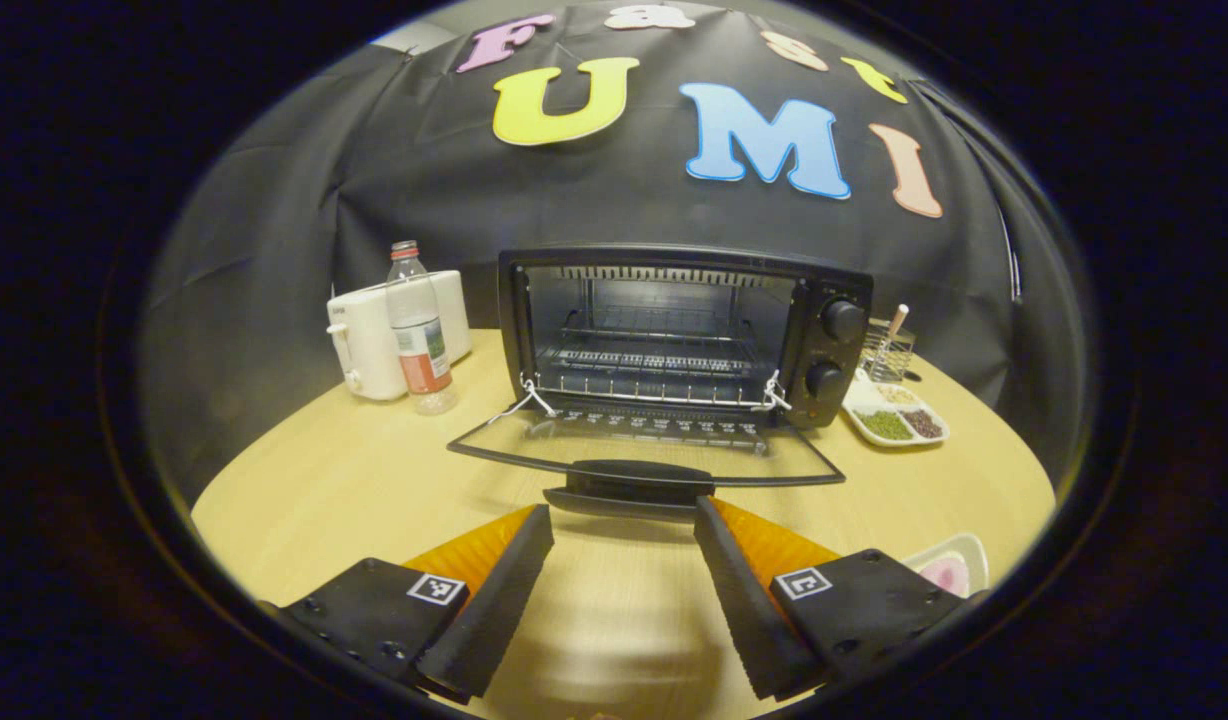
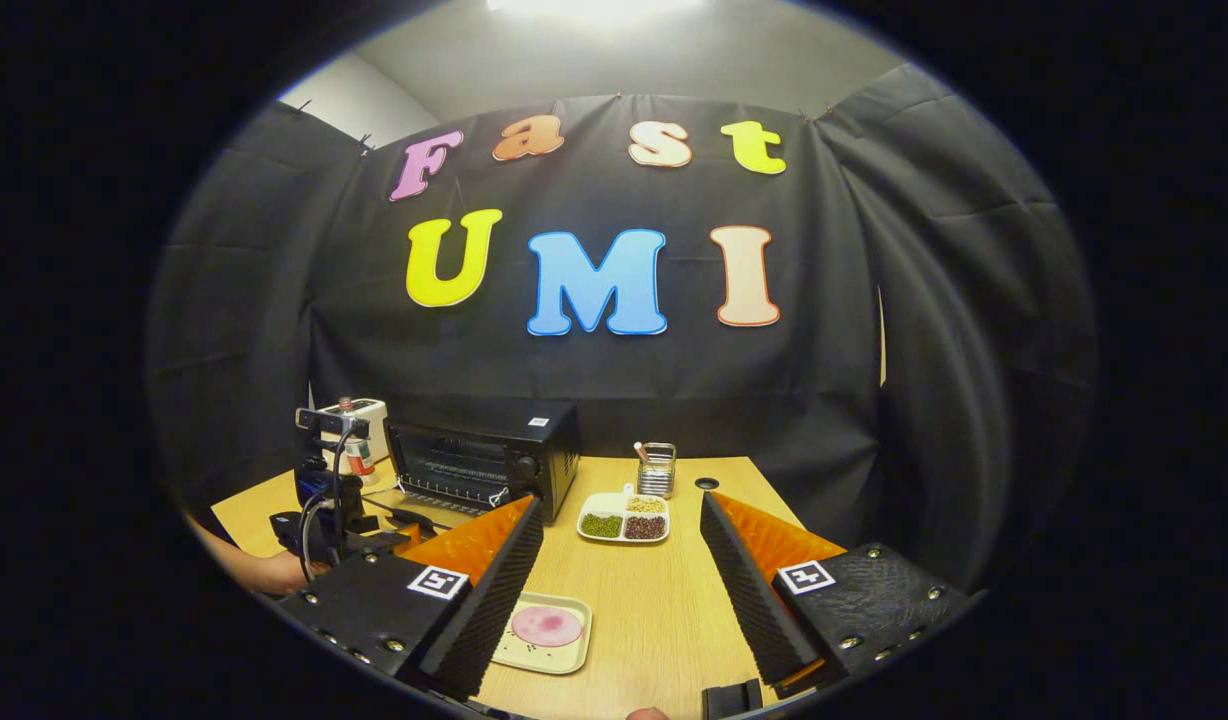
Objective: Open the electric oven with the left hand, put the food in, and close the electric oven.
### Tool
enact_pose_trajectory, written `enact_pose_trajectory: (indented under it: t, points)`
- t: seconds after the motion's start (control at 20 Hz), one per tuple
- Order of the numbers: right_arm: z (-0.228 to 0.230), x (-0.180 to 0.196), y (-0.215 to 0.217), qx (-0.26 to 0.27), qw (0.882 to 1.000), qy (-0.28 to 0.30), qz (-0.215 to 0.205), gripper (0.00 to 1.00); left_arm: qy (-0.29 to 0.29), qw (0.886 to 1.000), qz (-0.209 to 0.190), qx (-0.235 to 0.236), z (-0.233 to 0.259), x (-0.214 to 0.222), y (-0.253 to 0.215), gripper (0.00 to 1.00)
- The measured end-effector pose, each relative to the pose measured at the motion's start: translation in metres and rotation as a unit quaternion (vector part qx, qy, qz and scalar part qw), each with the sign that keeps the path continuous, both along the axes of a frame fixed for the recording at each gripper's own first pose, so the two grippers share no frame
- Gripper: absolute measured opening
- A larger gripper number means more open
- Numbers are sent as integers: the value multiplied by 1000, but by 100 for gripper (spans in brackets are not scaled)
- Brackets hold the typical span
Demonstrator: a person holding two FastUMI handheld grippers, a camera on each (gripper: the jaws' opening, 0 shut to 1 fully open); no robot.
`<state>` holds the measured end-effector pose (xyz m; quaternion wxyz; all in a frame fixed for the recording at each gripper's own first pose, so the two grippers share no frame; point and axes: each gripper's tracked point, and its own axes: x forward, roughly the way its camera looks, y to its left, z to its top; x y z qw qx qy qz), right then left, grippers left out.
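Spread wide and holding nothing, the left gripper (image 1: 622, 560) hangs low over the wooden surface (image 1: 304, 490) in the left gripper view, just short of the electric oven's door handle (image 1: 634, 480). The electric oven (image 1: 684, 335) stands straight ahead with its glass door (image 1: 646, 442) folded flat down, so the opening step looks done; the wire rack (image 1: 654, 362) inside is bare. A slice of pink food on a small tray (image 1: 949, 570) peeks in at the lower right, near the gripper's right finger. Beside the oven's left stand a plastic bottle (image 1: 419, 335) and a white toaster (image 1: 369, 345); to its right sit a divided dish of beans (image 1: 894, 418) and a wire holder (image 1: 886, 352).

In the right gripper view, the right gripper (image 2: 622, 600) is likewise spread and empty, hovering above the tray with the pink food (image 2: 546, 628), which lies just beside its left finger. The step in hand is likely picking up the food: the gripper should drop squarely onto the tray's edge, close firmly and keep it level. The path to the oven (image 2: 484, 465) runs leftward, where the left gripper (image 2: 329, 500) and the person's forearm (image 2: 249, 570) sit in front of the lowered door; those may need to draw aside first. The bean dish (image 2: 624, 520) and wire holder (image 2: 656, 468) lie near that route and should be skirted.
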<state>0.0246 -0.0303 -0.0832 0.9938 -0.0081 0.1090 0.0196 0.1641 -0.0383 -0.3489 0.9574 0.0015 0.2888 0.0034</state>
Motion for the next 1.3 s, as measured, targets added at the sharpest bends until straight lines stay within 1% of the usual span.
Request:
enact_pose_trajectory:
  t: [0.05,0.1,0.15,0.2,0.25,0.3,0.4,0.45,0.5,0.55,0.65,0.75,0.8,0.85,0.9,1.0,1.1,1.25,1.3]
  points:
    - [-2,1,1,5,1000,1,4,97,-2,1000,-1,2,5,-7,2,93]
    - [-5,2,4,11,1000,7,11,97,-4,1000,0,1,9,-14,3,100]
    - [-13,4,8,18,1000,18,19,97,-4,1000,2,-2,17,-22,3,93]
    - [-20,6,13,24,999,33,29,97,-13,1000,2,-6,30,-28,2,93]
    - [-26,9,19,29,998,43,42,97,-31,999,2,-9,48,-33,3,93]
    - [-30,15,22,32,997,48,48,97,-49,999,-1,-9,67,-38,2,100]
    - [-44,25,25,46,995,71,58,97,-85,996,-9,-4,109,-48,3,100]
    - [-54,29,28,60,992,92,63,97,-109,994,-14,0,132,-51,3,92]
    - [-65,31,31,74,988,117,69,97,-130,991,-17,6,156,-57,4,96]
    - [-76,33,32,85,983,143,77,98,-149,989,-19,10,177,-62,6,100]
    - [-95,36,29,98,973,191,86,97,-175,984,-20,11,209,-78,12,100]
    - [-114,34,28,115,959,241,95,98,-187,982,-29,1,229,-91,11,100]
    - [-124,32,31,127,950,267,104,98,-193,981,-31,1,238,-97,13,100]
    - [-137,28,34,137,937,299,116,98,-197,980,-29,3,246,-101,17,100]
    - [-146,24,36,140,929,320,123,98,-201,979,-28,4,254,-107,23,100]
    - [-165,21,36,140,913,362,128,98,-208,978,-21,6,266,-114,28,100]
    - [-183,20,38,133,901,393,128,98,-212,977,-12,19,273,-120,35,100]
    - [-217,13,33,101,883,441,122,98,-217,976,1,34,279,-126,45,100]
    - [-224,14,31,96,879,452,119,81,-215,976,4,34,279,-128,47,92]
